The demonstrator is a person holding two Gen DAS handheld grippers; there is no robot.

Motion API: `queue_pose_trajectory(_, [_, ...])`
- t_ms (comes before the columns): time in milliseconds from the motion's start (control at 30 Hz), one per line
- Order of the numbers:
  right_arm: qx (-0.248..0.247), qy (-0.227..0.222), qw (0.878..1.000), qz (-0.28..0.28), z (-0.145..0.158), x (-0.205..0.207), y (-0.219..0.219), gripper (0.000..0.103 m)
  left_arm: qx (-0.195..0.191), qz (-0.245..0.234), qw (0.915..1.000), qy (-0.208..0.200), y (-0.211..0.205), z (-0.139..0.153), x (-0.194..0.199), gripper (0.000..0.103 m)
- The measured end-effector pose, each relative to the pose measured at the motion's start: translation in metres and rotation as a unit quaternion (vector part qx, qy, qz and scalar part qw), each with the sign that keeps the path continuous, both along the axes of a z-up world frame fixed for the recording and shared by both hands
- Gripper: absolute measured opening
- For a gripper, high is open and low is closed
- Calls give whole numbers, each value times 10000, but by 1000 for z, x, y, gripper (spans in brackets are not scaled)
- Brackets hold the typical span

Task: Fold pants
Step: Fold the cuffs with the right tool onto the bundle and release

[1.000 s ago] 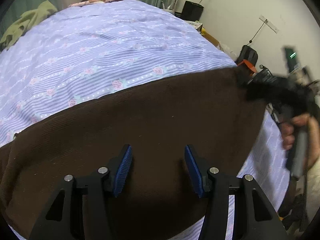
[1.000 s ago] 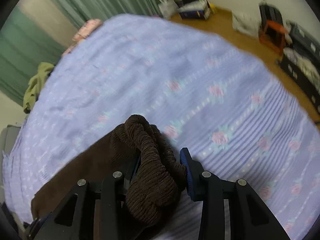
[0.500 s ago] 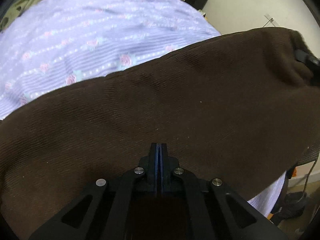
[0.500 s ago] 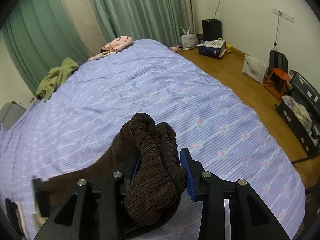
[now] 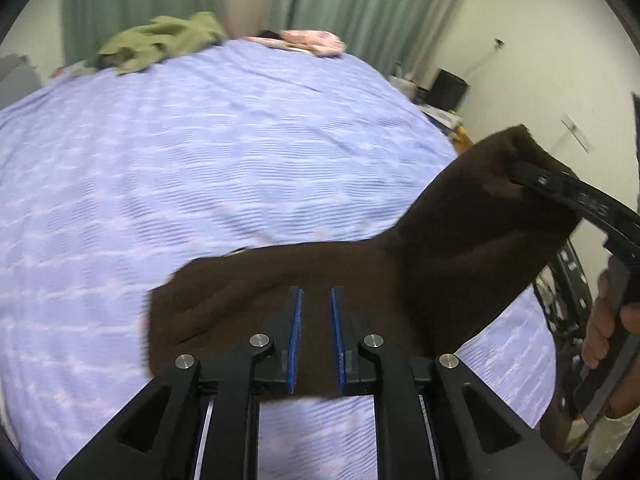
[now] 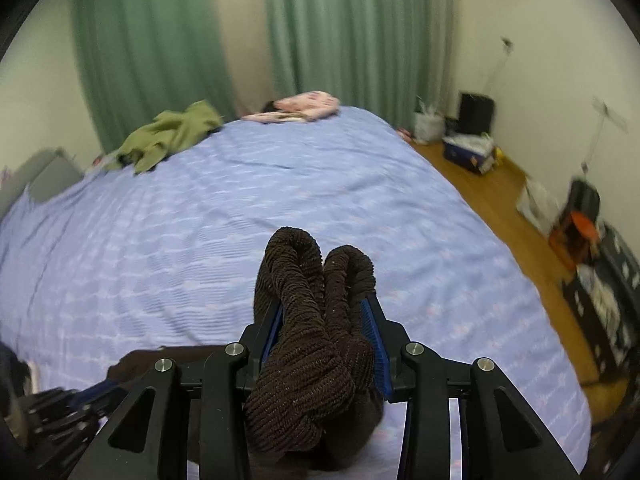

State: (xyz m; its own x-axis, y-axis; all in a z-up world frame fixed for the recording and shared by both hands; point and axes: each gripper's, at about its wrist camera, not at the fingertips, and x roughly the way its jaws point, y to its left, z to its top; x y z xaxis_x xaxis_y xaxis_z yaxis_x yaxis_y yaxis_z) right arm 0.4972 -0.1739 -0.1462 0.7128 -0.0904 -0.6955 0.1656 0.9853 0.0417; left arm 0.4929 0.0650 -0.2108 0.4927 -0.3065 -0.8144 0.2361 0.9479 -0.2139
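Both grippers hold the brown pants (image 5: 400,276) raised over the bed (image 5: 200,160), left gripper (image 5: 316,344) and right gripper (image 6: 326,336) fingers clamped on bunched cloth, likely to carry one end over for a fold.

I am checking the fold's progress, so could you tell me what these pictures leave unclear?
- Left wrist view: the left gripper pads flank the brown corduroy pants; a firm clamp is unclear.
- Right wrist view: the bunched fabric hides the right gripper's pads.
- Both views: motion blur smears the lilac bedspread pattern.

Dark brown ribbed pants (image 6: 312,340) on a lavender striped bedspread (image 5: 200,160) (pale floral rows); green curtains (image 6: 352,28).
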Motion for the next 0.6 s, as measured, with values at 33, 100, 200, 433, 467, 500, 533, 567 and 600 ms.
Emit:
queue_pose_trajectory(33, [-113,36,9998,151,-1,5,22,40,34,144,9999,14,18,0,-8,15])
queue_pose_trajectory(100, [-232,114,9989,389,-4,10,57,40,61,391,9992,74,42,-2,-16,15])
queue_pose_trajectory(200, [-372,250,9954,851,-14,16,114,40,8,706,9974,161,75,-8,-31,15])
queue_pose_trajectory(433, [-767,634,9785,1805,-56,19,230,40,1,1197,9924,266,135,-18,-60,15])
queue_pose_trajectory(467, [-800,708,9765,1872,-62,21,242,40,15,1242,9919,279,140,-19,-63,15])
queue_pose_trajectory(500, [-841,790,9742,1937,-70,21,254,40,34,1288,9912,292,145,-21,-65,15])
queue_pose_trajectory(533, [-910,908,9712,2007,-79,23,266,40,73,1352,9903,303,151,-24,-68,15])
queue_pose_trajectory(567, [-987,975,9686,2063,-86,23,276,41,99,1386,9898,312,155,-25,-70,15])
queue_pose_trajectory(600, [-1031,1011,9670,2099,-90,23,280,42,130,1433,9891,325,160,-27,-72,16])
